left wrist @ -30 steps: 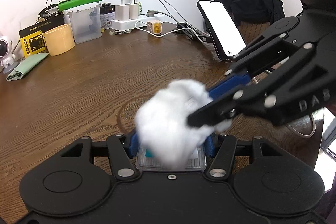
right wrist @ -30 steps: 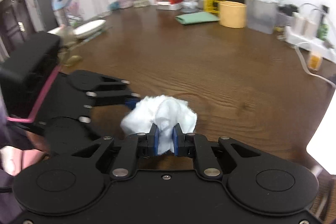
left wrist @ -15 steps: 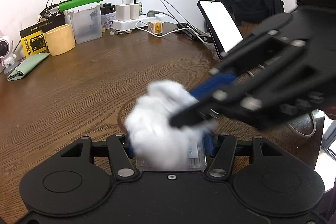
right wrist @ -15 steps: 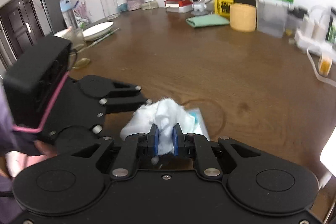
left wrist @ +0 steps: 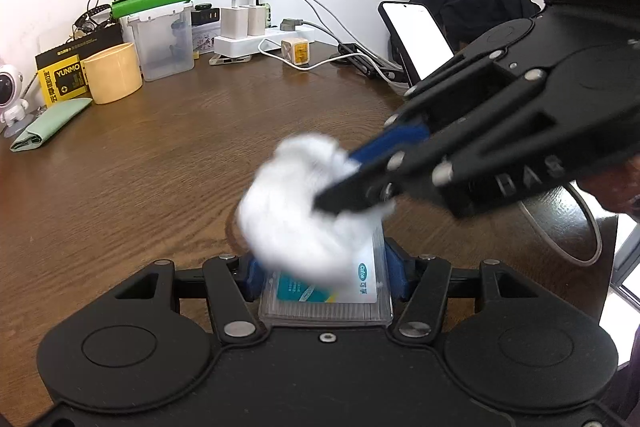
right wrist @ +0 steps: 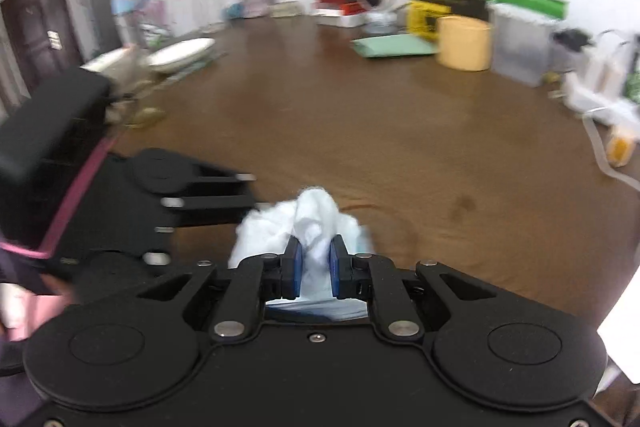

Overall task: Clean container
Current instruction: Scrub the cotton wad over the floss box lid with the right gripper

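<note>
A small clear plastic container (left wrist: 326, 301) with a teal and white label sits clamped between my left gripper's (left wrist: 324, 273) blue pads. A crumpled white tissue wad (left wrist: 298, 209) presses on its top face, blurred by motion. My right gripper (right wrist: 314, 267) is shut on that tissue wad (right wrist: 312, 227); it reaches in from the right in the left wrist view (left wrist: 360, 171). In the right wrist view the container's pale blue edge (right wrist: 320, 309) shows just under the tissue, and the left gripper's body (right wrist: 172, 199) lies to the left.
The brown wooden table (left wrist: 160, 155) carries a yellow cup (left wrist: 112, 73), a clear box with a green lid (left wrist: 164, 35), a power strip with chargers (left wrist: 256, 35), a propped phone (left wrist: 416, 37), a green pouch (left wrist: 52, 123) and a white plate (right wrist: 182, 53).
The right gripper swept the tissue left across the container's top, then back toward the right. The label shows more now. The left gripper kept its hold and place.
</note>
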A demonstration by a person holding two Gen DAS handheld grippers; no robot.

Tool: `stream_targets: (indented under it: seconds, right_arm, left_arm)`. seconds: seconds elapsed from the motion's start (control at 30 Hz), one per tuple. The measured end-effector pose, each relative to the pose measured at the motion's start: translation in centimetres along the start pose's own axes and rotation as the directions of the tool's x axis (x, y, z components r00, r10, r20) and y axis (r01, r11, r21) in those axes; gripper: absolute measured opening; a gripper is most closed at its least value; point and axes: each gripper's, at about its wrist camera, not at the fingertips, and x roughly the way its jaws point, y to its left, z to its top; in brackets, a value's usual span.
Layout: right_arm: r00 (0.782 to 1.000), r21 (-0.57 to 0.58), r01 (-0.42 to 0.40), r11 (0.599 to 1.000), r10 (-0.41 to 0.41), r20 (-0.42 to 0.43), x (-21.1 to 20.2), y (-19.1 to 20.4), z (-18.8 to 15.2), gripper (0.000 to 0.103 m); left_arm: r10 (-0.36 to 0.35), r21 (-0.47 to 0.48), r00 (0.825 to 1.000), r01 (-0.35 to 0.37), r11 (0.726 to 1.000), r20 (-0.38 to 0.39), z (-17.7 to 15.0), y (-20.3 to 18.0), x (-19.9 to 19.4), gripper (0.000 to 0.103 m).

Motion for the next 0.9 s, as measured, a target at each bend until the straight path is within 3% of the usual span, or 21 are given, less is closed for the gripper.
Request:
stream_targets:
  seconds: [0.1, 0.17, 0.23, 0.3, 0.4, 0.47, 0.6, 0.7, 0.83, 0.9]
  right_arm:
    - [0.998, 0.022, 0.057, 0.998, -0.057, -0.004, -0.8, -1.4, -0.2, 0.014]
    - [0.999, 0.063, -0.042, 0.997, 0.043, -0.01, -1.4, -2.0, -0.3, 0.014]
    - [0.996, 0.05, -0.09, 0.995, 0.091, -0.007, -1.1, -1.5, 0.0, 0.014]
    - [0.997, 0.03, -0.076, 0.997, 0.076, -0.009, -0.4, -1.1, 0.3, 0.014]
    - [0.999, 0.01, 0.054, 0.998, -0.054, 0.006, 0.4, -1.8, 0.6, 0.014]
    - [0.996, 0.04, 0.089, 0.995, -0.089, -0.001, 0.0, -2.9, 0.5, 0.014]
    - [0.999, 0.033, -0.038, 0.999, 0.038, -0.019, -0.4, -2.2, 0.3, 0.014]
    - [1.0, -0.028, 0.006, 1.0, -0.006, 0.006, 0.1, -1.1, 0.5, 0.014]
    - [0.995, 0.038, 0.099, 0.994, -0.099, 0.005, -0.7, -3.6, 0.3, 0.014]
    - [0.999, 0.013, 0.051, 0.999, -0.051, -0.008, -1.1, -3.1, 0.1, 0.014]
  left_arm:
    - [-0.014, 0.013, 1.0, 0.014, 1.0, -0.003, 0.5, 0.3, 0.6, 0.056]
    - [-0.024, 0.022, 1.0, 0.024, 0.999, -0.005, 0.8, 0.5, 1.0, 0.056]
    - [-0.033, 0.031, 0.999, 0.033, 0.999, -0.007, 1.1, 0.8, 1.3, 0.057]
    - [-0.042, 0.04, 0.999, 0.043, 0.998, -0.009, 1.5, 1.0, 1.7, 0.057]
    - [-0.047, 0.045, 0.999, 0.048, 0.998, -0.011, 1.5, 1.3, 2.2, 0.057]
    - [-0.046, 0.042, 0.999, 0.046, 0.998, -0.005, 1.4, 1.3, 2.3, 0.057]
    - [-0.05, 0.041, 0.999, 0.05, 0.998, 0.0, 1.2, 1.2, 2.3, 0.057]
    - [-0.042, 0.032, 0.999, 0.042, 0.999, 0.0, 1.2, 1.3, 2.4, 0.057]
    - [-0.038, 0.028, 0.999, 0.038, 0.999, 0.001, 1.2, 1.3, 2.4, 0.057]
    - [-0.038, 0.027, 0.999, 0.038, 0.999, 0.001, 1.1, 1.3, 2.4, 0.057]
